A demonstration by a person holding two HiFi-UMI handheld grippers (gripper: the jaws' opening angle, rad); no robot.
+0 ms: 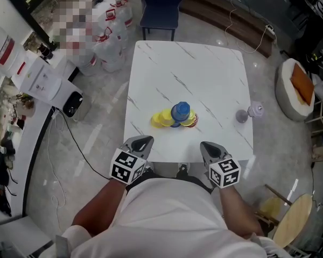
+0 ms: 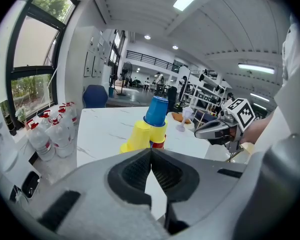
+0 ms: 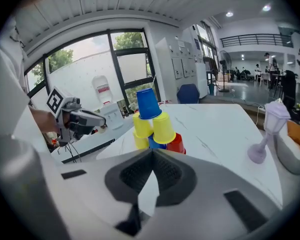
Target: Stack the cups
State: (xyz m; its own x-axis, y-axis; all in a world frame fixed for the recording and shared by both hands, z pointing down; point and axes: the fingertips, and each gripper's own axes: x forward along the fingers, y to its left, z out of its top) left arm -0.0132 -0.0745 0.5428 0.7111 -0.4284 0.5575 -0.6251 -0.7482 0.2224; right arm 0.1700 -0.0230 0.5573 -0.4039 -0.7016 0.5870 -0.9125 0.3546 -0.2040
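A pyramid of cups (image 1: pixel 176 116) stands on the white marble table (image 1: pixel 204 74), near its front middle. A blue cup (image 3: pixel 148 104) tops it upside down. Under it sit two yellow cups (image 3: pixel 164 128), and the lowest row shows yellow, blue and a red cup (image 3: pixel 176 144). In the left gripper view the same pyramid (image 2: pixel 152 126) stands ahead. My left gripper (image 1: pixel 145 141) hangs at the table's front edge, left of the pyramid, shut and empty. My right gripper (image 1: pixel 205 144) hangs at the front edge on the right, shut too, with nothing between its jaws.
A small purple goblet-shaped thing (image 1: pixel 242 115) stands near the table's right edge. A blue chair (image 1: pixel 160 7) is at the far end. Water bottles (image 1: pixel 110 36) and a white dispenser (image 1: pixel 43 79) stand on the floor at left, a round cushioned seat (image 1: pixel 296 87) at right.
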